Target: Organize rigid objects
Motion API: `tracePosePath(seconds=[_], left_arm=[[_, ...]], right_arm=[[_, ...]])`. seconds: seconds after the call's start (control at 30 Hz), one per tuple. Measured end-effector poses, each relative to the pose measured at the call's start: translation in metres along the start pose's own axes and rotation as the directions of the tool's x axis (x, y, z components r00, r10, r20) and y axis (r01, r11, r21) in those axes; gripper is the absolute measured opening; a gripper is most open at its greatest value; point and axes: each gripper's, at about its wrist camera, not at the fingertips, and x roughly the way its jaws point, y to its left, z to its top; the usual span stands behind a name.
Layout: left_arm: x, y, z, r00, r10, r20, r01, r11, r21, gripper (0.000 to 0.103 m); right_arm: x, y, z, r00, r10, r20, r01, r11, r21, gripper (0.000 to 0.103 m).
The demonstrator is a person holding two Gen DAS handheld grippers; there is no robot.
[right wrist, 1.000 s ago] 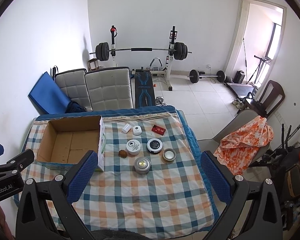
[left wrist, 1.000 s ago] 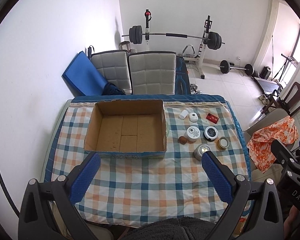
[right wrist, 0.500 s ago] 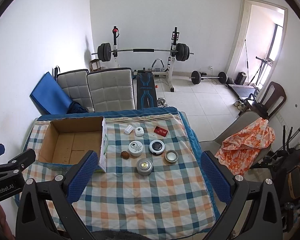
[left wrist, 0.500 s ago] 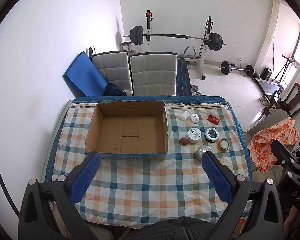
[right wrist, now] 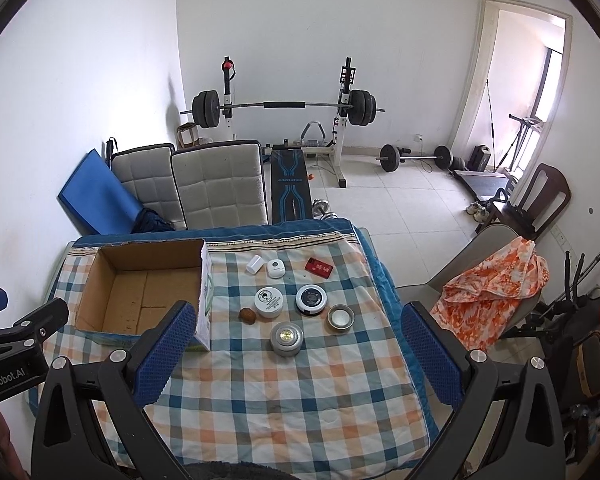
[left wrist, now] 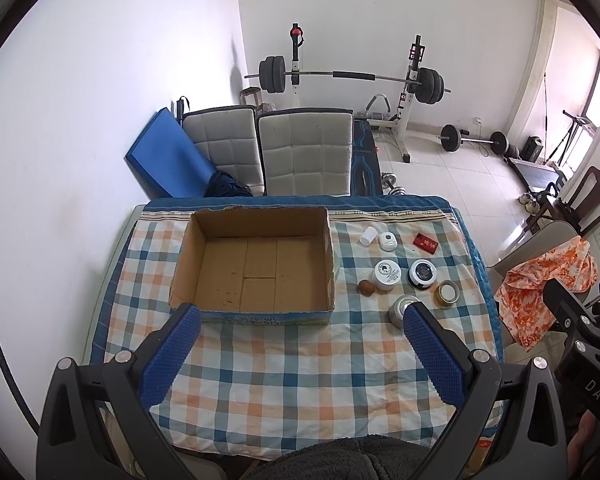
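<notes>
High, forward-down — shared table [left wrist: 300,380] (both)

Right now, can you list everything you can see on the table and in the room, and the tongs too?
cardboard box: one, brown, empty, left part of table
checked tablecloth: one, blue, orange and white, over table
white-lidded jar: one, middle of the small things
black-lidded jar: one, right of the white-lidded one
silver tin: one, nearest the camera
open metal tin: one, silver, right of the silver tin
brown nut-like ball: one, near the box
small white bottle: one, lying down, far row
small white round case: one, beside the bottle
red flat packet: one, far right
padded chairs: two, grey, behind table
barbell rack: one, back wall
orange cloth: one, on chair at right
left tongs: open, blue pads
right tongs: open, blue pads
</notes>
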Motion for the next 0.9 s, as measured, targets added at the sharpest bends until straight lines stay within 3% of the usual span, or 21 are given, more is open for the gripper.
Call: tracePosePath(seconds=[0.6, 0.9], left_arm=[[0.001, -0.002, 0.000, 1.000, -0.002, -0.004, 0.002, 1.000, -0.002, 0.103], [0.034, -0.021, 0.009, 0.997, -0.036, -0.066, 0.036, 0.999, 0.004, 0.103]], right_arm=[[0.003, -0.004, 0.002, 1.000, 0.006, -0.005, -0.006, 1.000, -0.001, 0.103], [0.031, -0.025, -0.005, 0.997, 0.008, -0.083, -0.005, 0.999, 0.040, 0.103]])
